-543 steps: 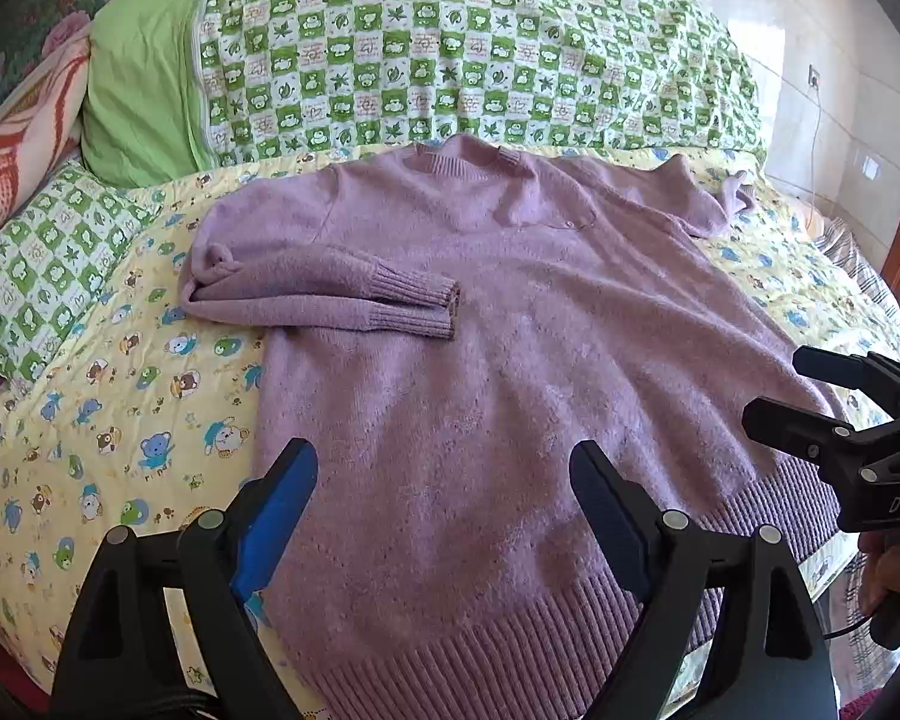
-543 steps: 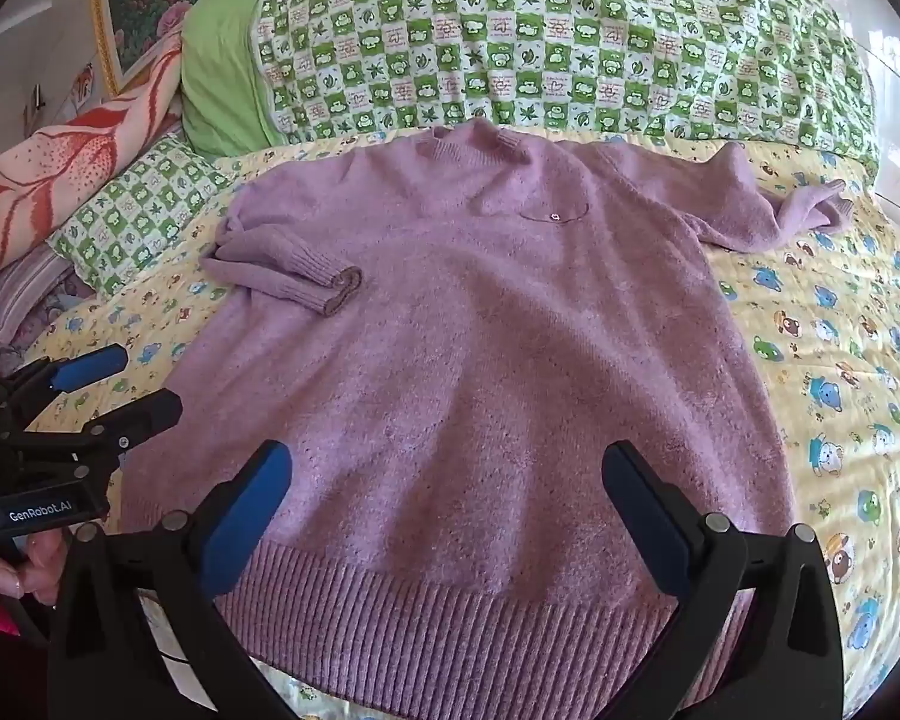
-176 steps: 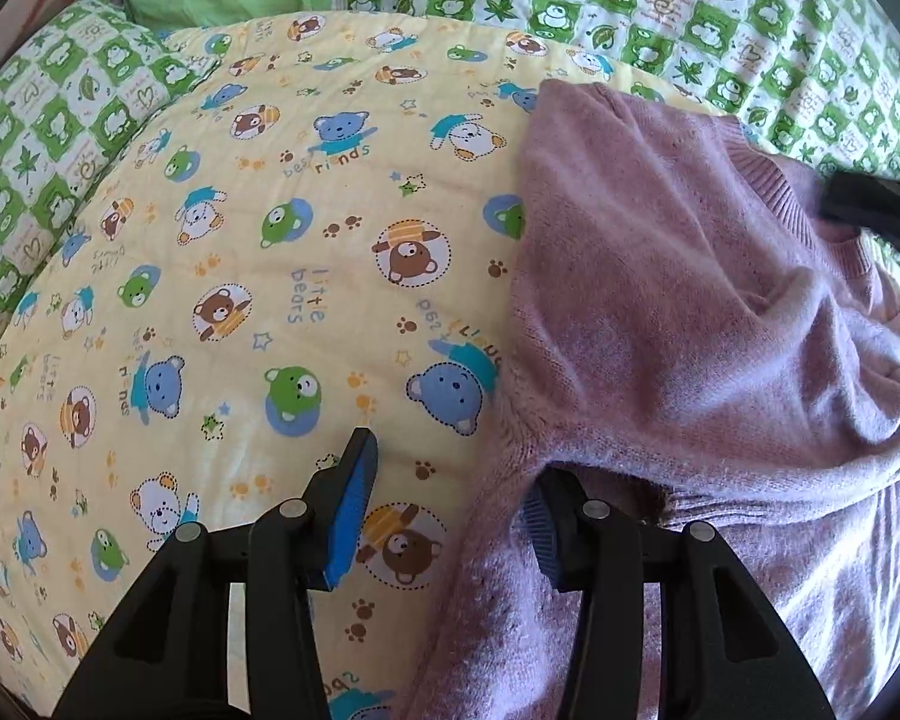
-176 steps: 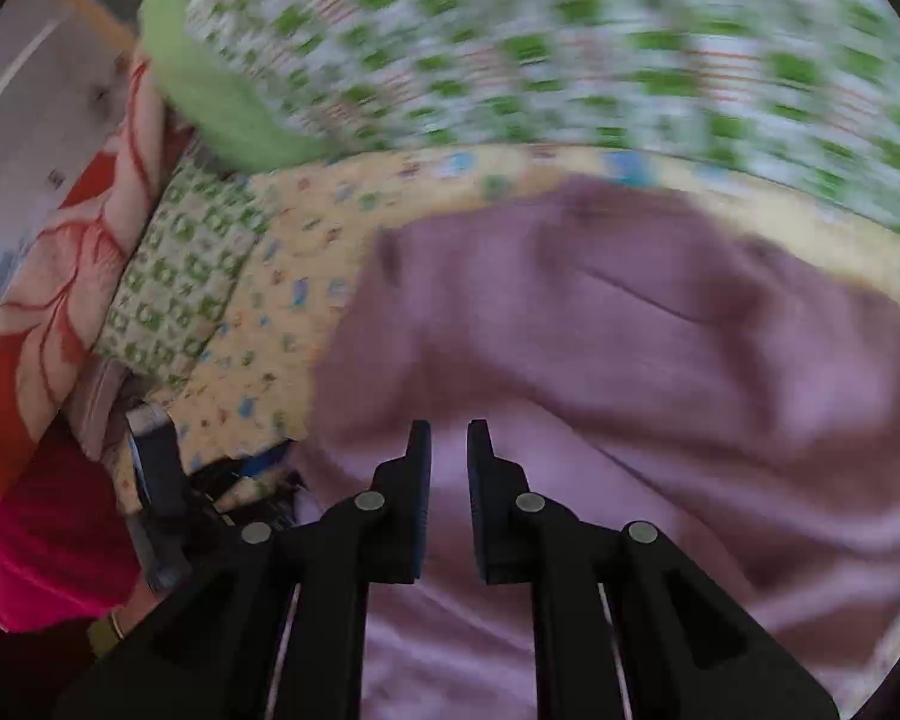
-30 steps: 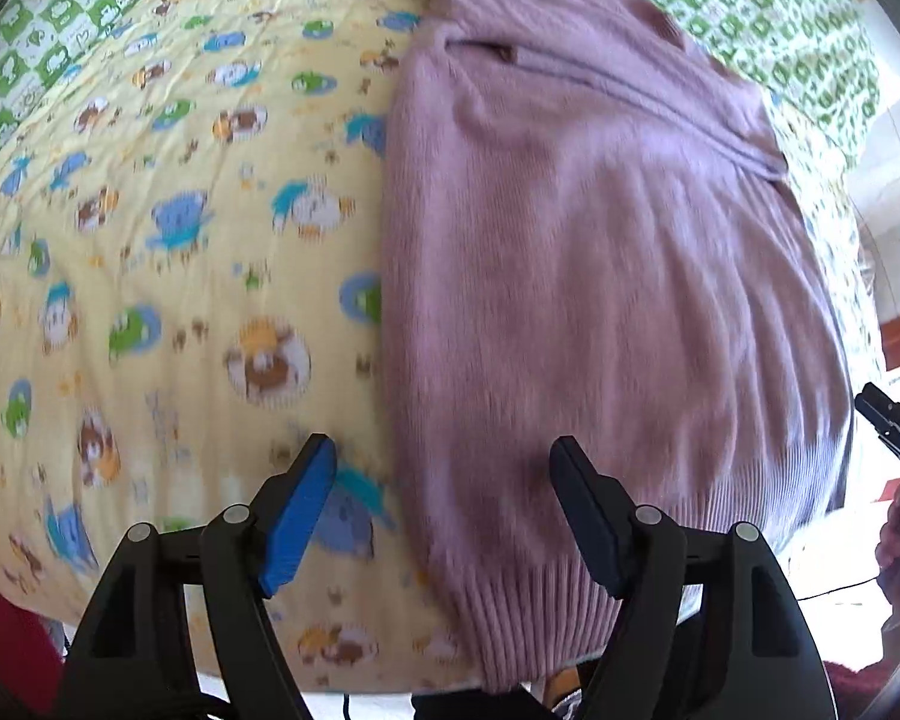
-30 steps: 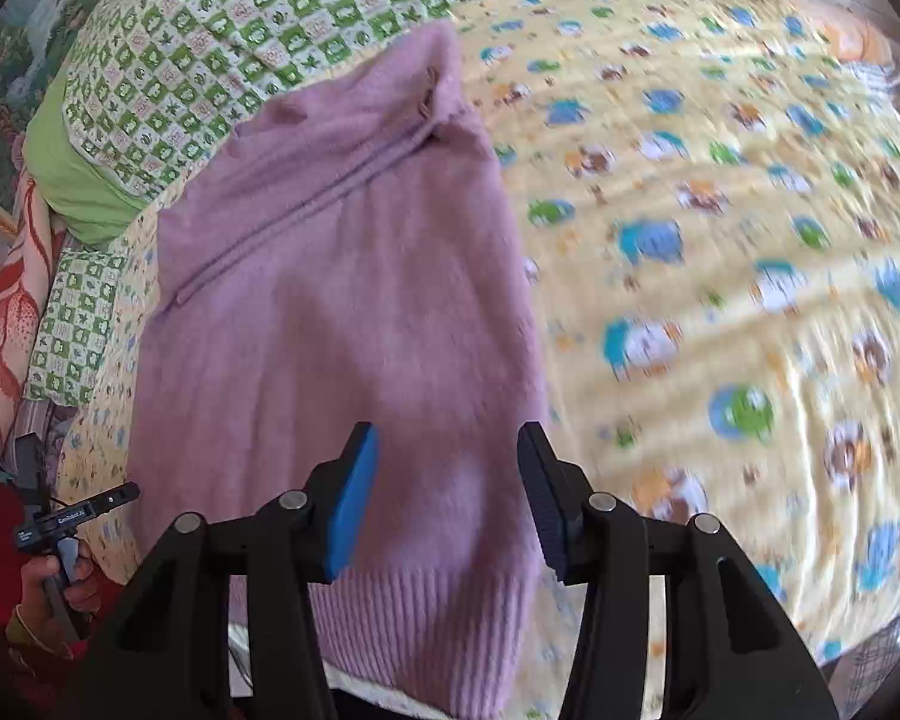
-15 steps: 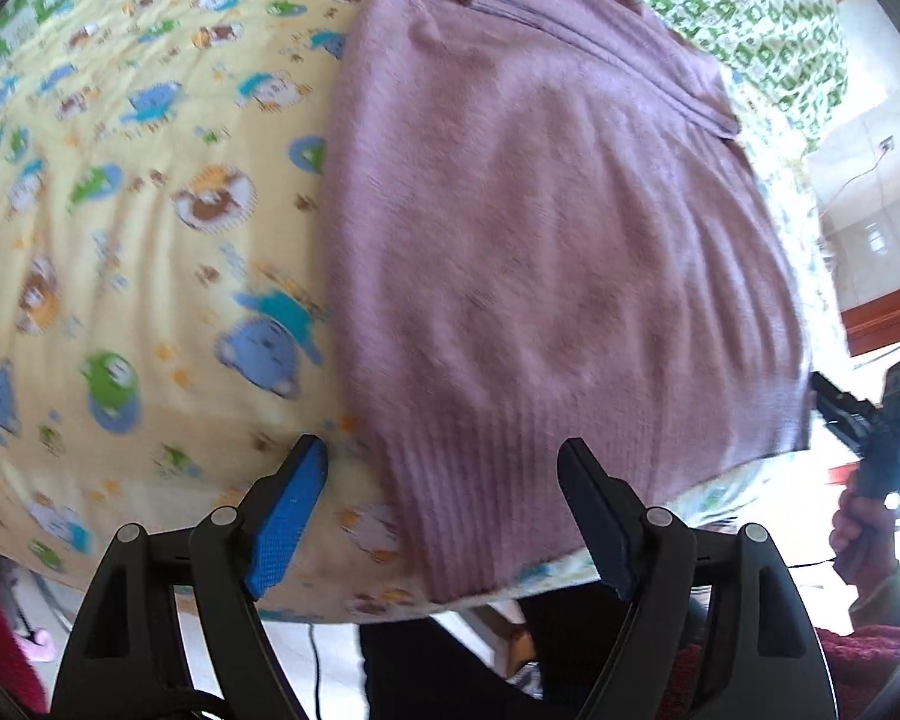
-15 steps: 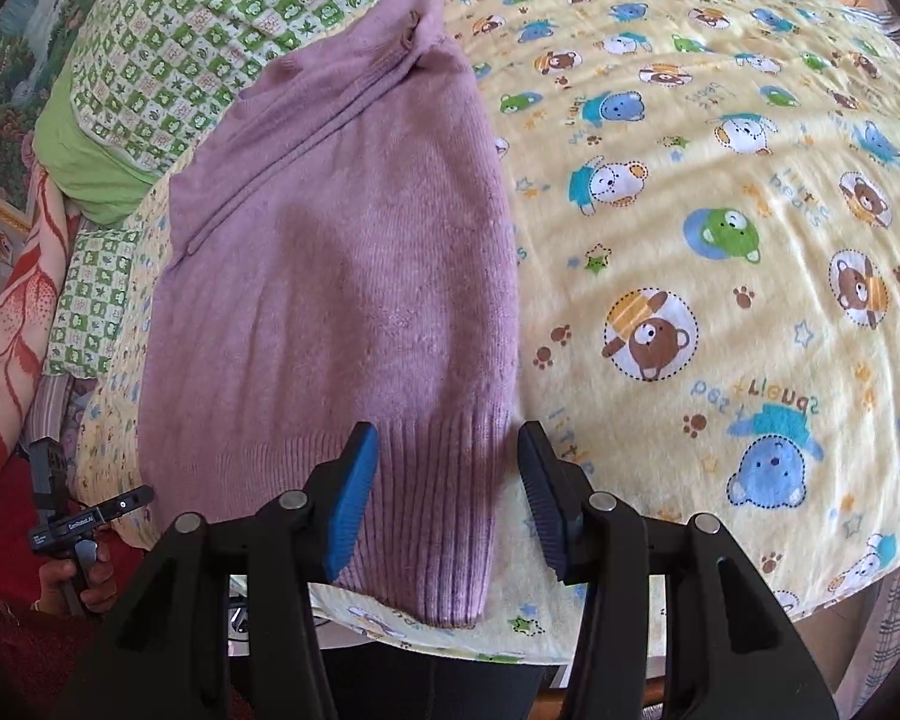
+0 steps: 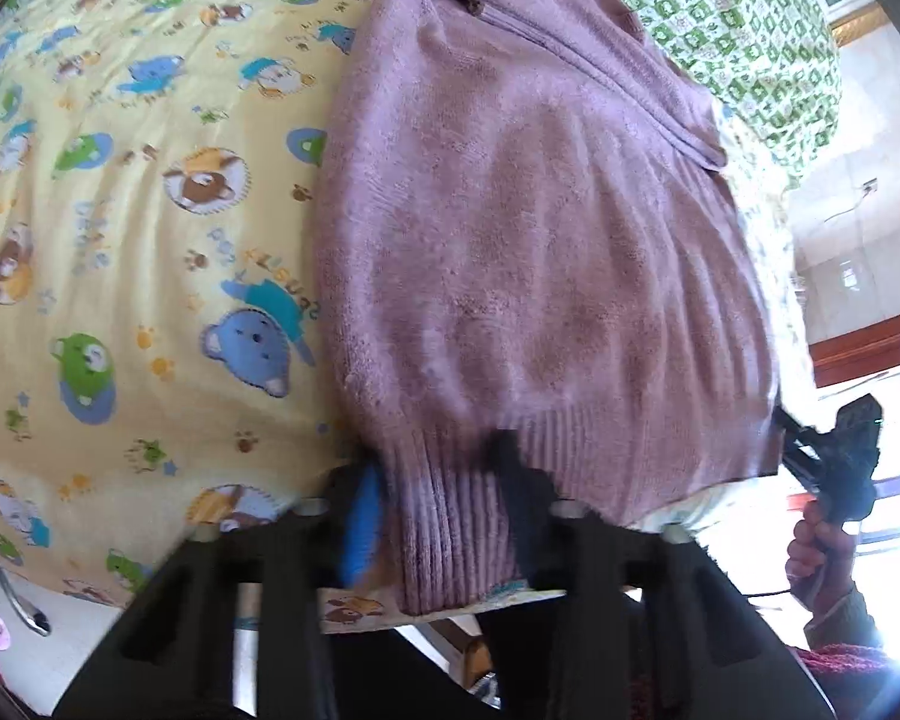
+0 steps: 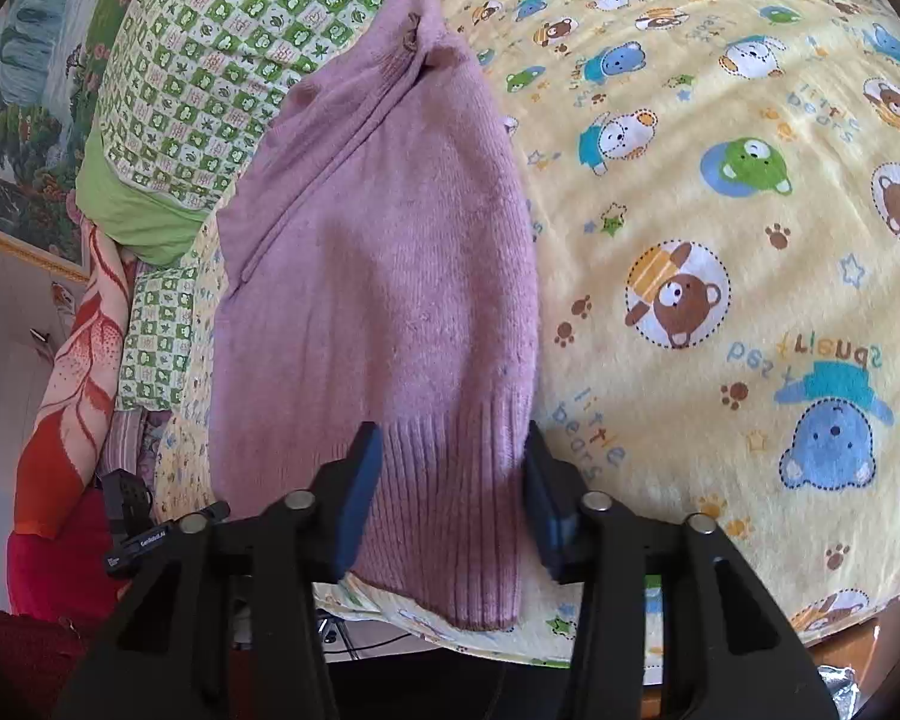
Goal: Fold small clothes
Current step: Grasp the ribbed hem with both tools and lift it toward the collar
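Note:
A purple knit sweater [image 9: 540, 228] lies on the bed as a long strip, sides folded in, ribbed hem at the near edge; it also shows in the right wrist view [image 10: 384, 276]. My left gripper [image 9: 441, 492] is open, its fingers straddling the hem's left corner at the bed edge. My right gripper [image 10: 450, 480] is open, its fingers on either side of the hem's right corner. The right gripper also shows at the far right in the left wrist view [image 9: 834, 450]; the left gripper shows at the lower left in the right wrist view [image 10: 144, 534].
A yellow bear-print sheet [image 9: 120, 240] covers the bed, also seen in the right wrist view [image 10: 720, 240]. Green checkered pillows [image 10: 210, 78] lie at the head. A red patterned blanket [image 10: 84, 372] lies at the side. The bed edge drops off just below the hem.
Both grippers have moved forward and down onto the hem, each now straddling a corner. The left gripper's fingers have narrowed around the ribbing.

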A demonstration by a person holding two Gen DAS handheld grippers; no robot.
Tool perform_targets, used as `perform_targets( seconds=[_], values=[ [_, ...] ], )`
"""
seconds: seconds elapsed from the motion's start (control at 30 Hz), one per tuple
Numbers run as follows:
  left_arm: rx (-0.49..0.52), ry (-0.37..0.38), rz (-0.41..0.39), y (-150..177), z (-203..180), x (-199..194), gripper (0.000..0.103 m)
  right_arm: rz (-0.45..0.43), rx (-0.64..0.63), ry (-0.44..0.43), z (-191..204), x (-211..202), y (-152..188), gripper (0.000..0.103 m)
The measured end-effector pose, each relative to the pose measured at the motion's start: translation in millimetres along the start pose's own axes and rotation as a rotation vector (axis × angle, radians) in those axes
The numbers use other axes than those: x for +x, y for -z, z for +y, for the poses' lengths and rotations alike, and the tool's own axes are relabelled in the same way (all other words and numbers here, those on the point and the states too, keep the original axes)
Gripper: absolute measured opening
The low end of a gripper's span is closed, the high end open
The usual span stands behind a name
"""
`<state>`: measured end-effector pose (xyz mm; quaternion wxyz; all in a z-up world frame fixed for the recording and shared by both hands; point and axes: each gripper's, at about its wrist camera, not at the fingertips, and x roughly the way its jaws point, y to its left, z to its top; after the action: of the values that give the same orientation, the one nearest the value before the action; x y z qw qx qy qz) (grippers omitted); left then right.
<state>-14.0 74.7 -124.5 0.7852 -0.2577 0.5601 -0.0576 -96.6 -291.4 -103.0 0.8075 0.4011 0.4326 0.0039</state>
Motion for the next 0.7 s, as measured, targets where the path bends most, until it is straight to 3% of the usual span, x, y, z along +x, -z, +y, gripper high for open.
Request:
perform_targets(
  seconds=[0.07, 0.1, 0.23, 0.4, 0.7],
  values=[
    [0.0, 0.013, 0.008, 2, 0, 1, 0.011, 0.028, -0.014, 0.009, 2, 4, 2, 0.015],
    [0.01, 0.016, 0.007, 3, -1, 1, 0.008, 0.041, -0.019, 0.009, 2, 5, 4, 0.011],
    [0.019, 0.048, -0.025, 6, -2, -10, 0.007, 0.029, -0.034, 0.006, 7, 1, 8, 0.009],
    [0.021, 0.104, -0.071, 2, -5, -25, 0.006, -0.003, -0.027, -0.065, 10, -13, 7, 0.008],
    [0.055, 0.219, -0.266, -43, -39, -85, 0.005, -0.135, 0.0, -0.296, 40, -48, -20, 0.008]
  ],
)
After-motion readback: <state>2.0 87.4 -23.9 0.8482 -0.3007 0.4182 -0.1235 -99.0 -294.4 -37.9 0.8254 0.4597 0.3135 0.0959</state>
